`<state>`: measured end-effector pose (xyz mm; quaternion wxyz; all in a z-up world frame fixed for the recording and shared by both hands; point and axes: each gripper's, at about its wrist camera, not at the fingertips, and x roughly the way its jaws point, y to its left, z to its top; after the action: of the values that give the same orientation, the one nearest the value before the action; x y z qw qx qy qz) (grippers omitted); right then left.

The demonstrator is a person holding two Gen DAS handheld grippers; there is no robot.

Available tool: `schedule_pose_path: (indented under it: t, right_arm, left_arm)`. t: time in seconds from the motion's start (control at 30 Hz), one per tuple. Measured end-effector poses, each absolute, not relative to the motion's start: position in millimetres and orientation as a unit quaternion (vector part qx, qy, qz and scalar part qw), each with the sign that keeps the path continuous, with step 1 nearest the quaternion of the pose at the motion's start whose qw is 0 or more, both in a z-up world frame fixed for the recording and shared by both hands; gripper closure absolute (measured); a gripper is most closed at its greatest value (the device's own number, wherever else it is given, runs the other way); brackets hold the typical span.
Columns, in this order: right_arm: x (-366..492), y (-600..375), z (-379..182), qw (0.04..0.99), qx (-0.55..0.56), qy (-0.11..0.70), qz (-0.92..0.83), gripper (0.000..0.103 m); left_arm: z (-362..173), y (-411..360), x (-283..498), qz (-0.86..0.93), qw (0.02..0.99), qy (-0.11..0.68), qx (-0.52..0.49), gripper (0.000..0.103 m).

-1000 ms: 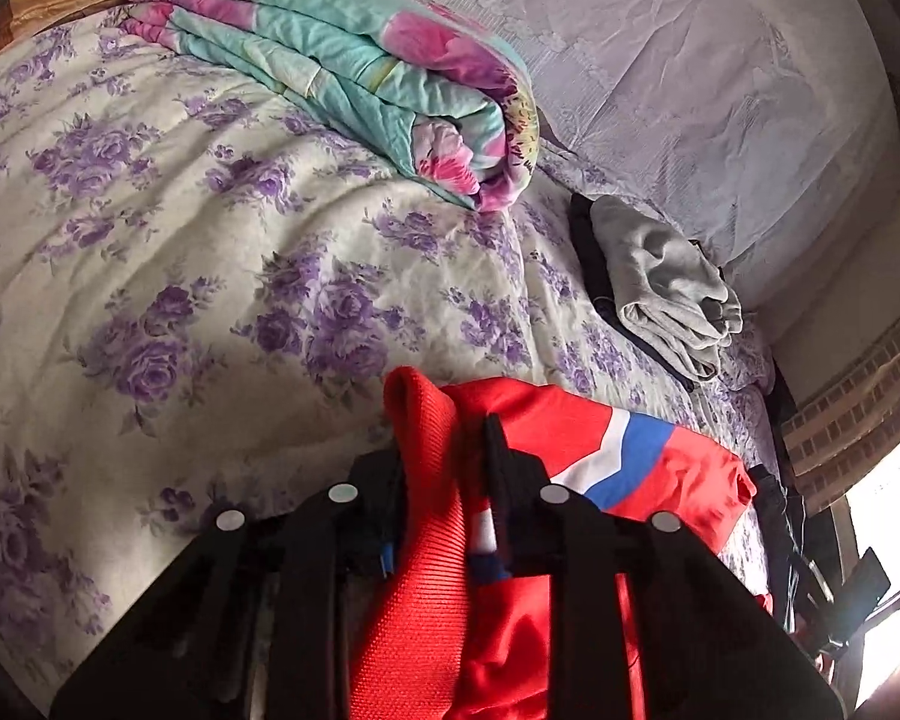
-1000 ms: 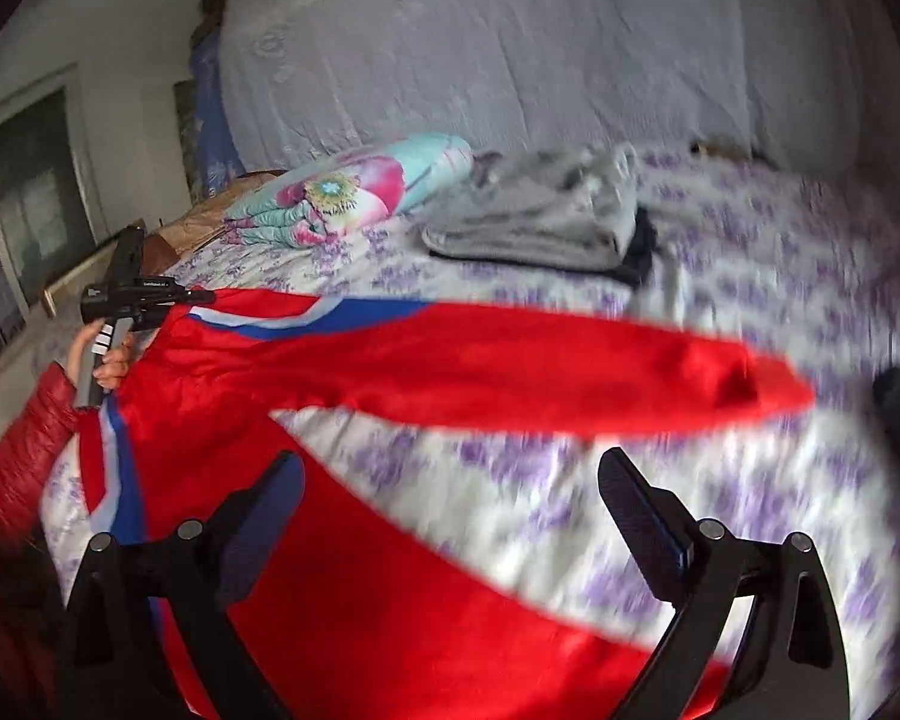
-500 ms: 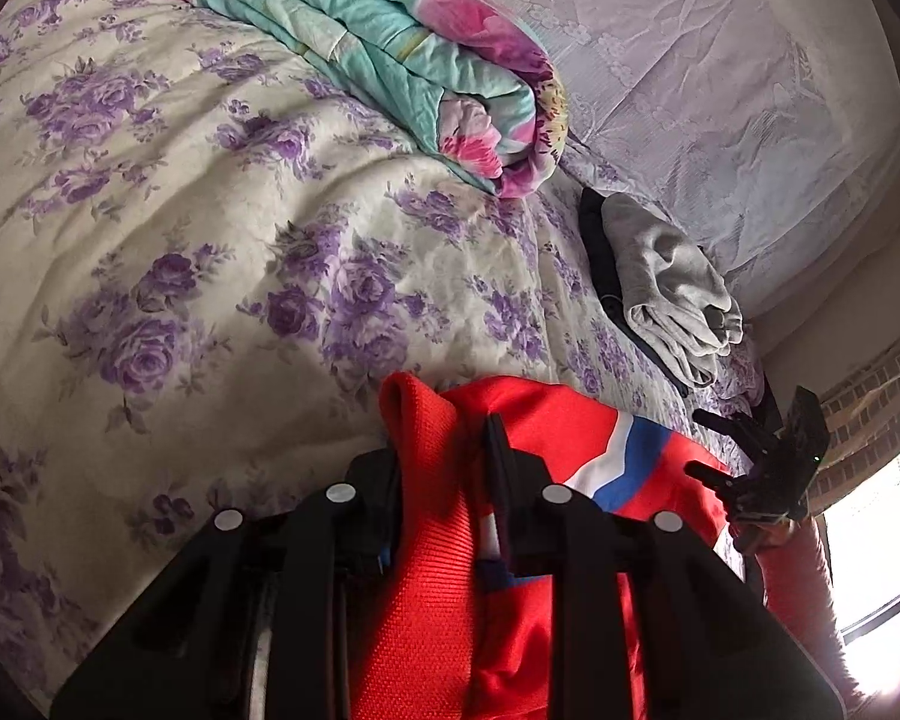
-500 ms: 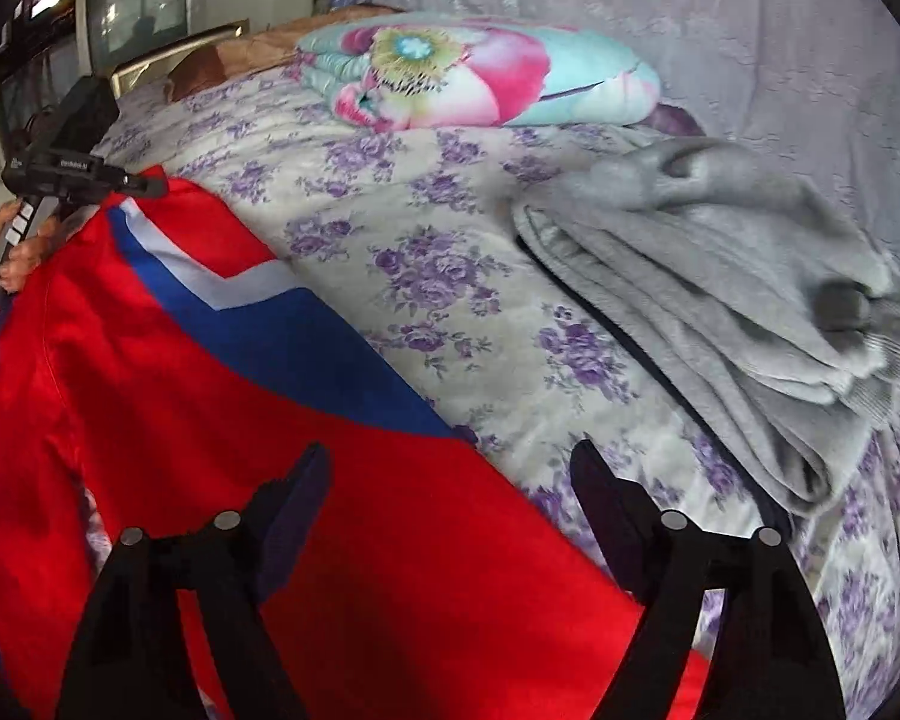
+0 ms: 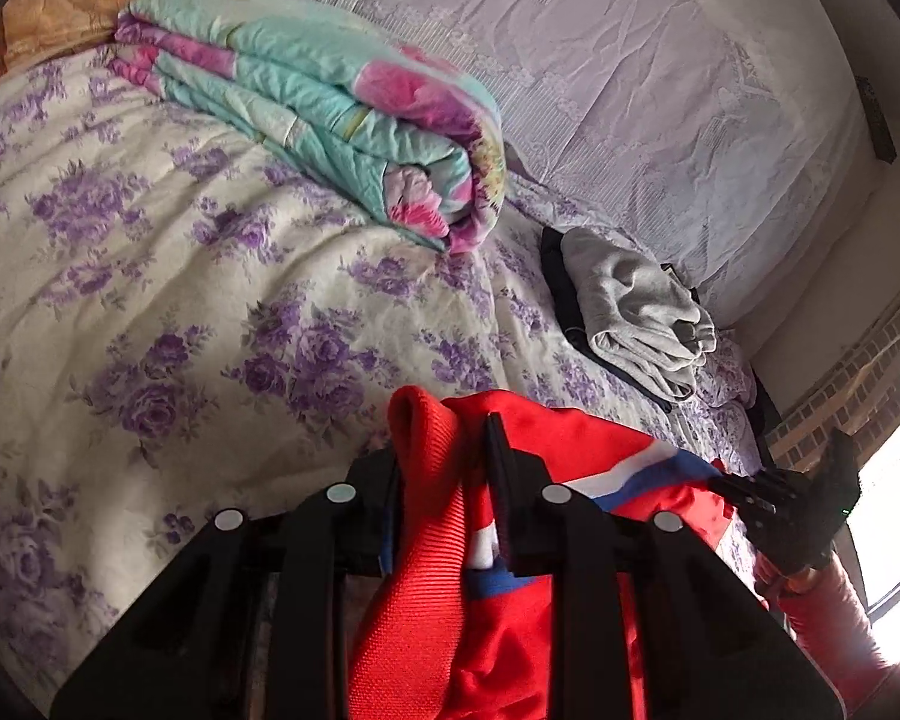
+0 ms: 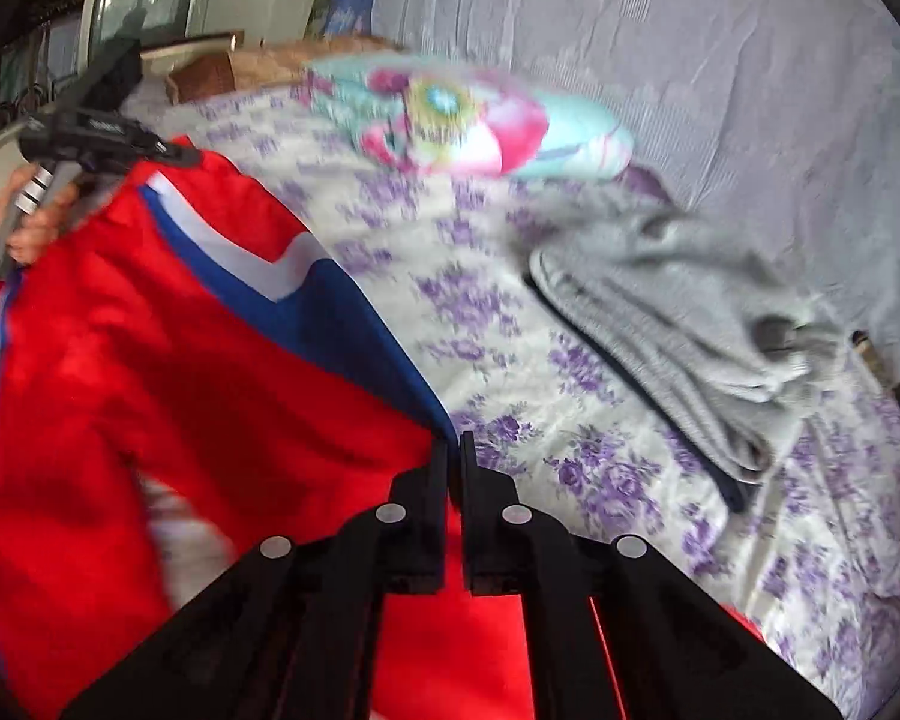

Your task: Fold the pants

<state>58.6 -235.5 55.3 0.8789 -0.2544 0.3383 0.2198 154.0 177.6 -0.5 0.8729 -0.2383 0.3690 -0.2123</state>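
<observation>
We have the left gripper (image 5: 444, 450) clamped on the ribbed red waistband (image 5: 417, 540) of the red pants (image 6: 180, 390), band bunched up between the fingers. Right gripper (image 6: 455, 450) is pinched closed at the pants' edge where the blue panel ends; red fabric sits in the slit between its jaws, so we read that as a grip on the pants. Pants lie spread on the purple-flowered bedsheet (image 5: 180, 300), blue and white stripe (image 6: 258, 264) facing up, stretched between both grippers. Folded teal-and-pink quilt (image 5: 330, 102) sits farther up the bed. Folded grey garment (image 5: 636, 312) rests on something dark near the wall, well apart from the pants. The right-wrist view is motion-blurred.
</observation>
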Motion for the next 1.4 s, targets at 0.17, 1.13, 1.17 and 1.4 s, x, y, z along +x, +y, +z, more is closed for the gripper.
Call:
schedule_pose_path:
  t: [0.17, 1.13, 1.17, 1.4]
  right_arm:
    - [-47, -223, 84, 0.896, -0.262, 0.282, 0.223, 0.099]
    - [-177, -233, 40, 0.912, -0.143, 0.286, 0.258, 0.099]
    - [-183, -231, 42, 0.909, -0.144, 0.288, 0.264, 0.099]
    - [-198, -212, 10, 0.876, -0.154, 0.348, 0.296, 0.099]
  left_arm:
    - [26, 191, 93, -0.235, 0.887, 0.297, -0.264, 0.080]
    - [1, 205, -21, -0.155, 0.821, 0.392, -0.386, 0.080]
    - [4, 207, -26, -0.157, 0.823, 0.389, -0.384, 0.080]
    - [-29, 220, -38, -0.145, 0.815, 0.422, -0.371, 0.080]
